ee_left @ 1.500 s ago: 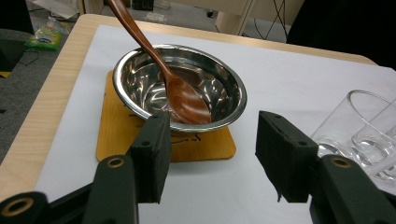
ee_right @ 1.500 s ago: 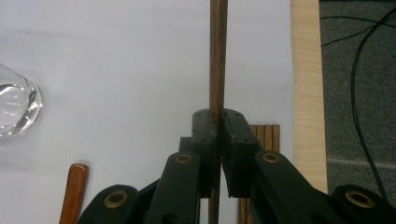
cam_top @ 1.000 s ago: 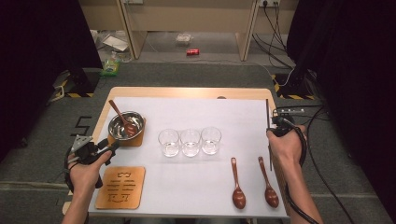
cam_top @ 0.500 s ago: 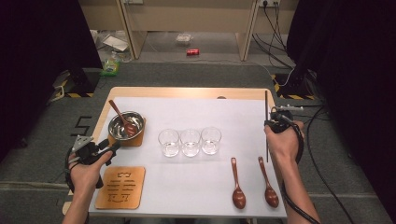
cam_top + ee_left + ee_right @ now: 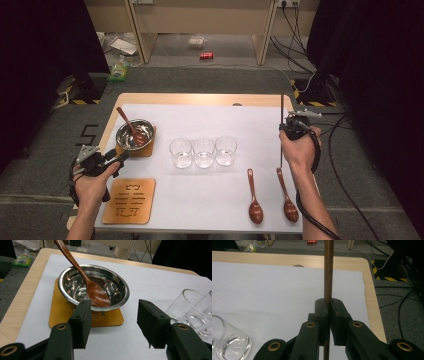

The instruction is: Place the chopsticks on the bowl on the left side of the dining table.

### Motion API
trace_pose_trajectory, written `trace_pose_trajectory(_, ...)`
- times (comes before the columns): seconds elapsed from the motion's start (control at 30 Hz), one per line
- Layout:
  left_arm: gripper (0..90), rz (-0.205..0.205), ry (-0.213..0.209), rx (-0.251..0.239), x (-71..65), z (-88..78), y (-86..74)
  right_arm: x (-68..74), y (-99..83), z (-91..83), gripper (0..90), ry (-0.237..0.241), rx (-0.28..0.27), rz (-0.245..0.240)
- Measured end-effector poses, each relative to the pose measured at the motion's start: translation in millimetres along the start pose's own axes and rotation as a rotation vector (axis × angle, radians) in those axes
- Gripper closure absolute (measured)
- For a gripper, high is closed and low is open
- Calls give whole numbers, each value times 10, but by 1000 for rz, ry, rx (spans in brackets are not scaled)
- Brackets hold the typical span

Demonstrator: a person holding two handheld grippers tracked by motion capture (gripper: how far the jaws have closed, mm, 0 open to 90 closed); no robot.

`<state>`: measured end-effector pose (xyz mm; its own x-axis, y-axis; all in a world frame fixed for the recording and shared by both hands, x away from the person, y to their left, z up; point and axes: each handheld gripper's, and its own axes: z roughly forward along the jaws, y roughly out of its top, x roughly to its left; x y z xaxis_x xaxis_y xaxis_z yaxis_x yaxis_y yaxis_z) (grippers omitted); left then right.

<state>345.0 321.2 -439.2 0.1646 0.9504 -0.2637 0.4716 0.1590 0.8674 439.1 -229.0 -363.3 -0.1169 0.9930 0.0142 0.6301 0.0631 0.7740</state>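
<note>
The right gripper [image 5: 289, 126] clamps a thin stick [image 5: 328, 270] upright; the left gripper [image 5: 113, 322] gapes, empty, by the bowl [image 5: 93, 287] — lower the stick straight, gently.

A light wooden bench [image 5: 200, 99] with a white sheet [image 5: 250, 130] over its top stands on grey carpet floor [image 5: 210, 75]. Beyond its far edge stand pale wooden furniture legs [image 5: 141, 35], with a red can [image 5: 206, 55], scattered litter and black cables [image 5: 295, 20] on the floor. Dark curtains [image 5: 45, 60] hang at both sides, and yellow-black tape [image 5: 80, 101] marks the floor near the bench's far corners.
</note>
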Motion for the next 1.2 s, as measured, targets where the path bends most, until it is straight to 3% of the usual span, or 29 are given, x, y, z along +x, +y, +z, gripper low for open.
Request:
trace_pose_trajectory(0.63,448,0,1,0,1,-2,-2,117,66,35,846,6,-123,-7)
trace_pose_trajectory(1.2,447,6,0,-2,-5,-10,3,289,143,113,846,28,-179,-24)
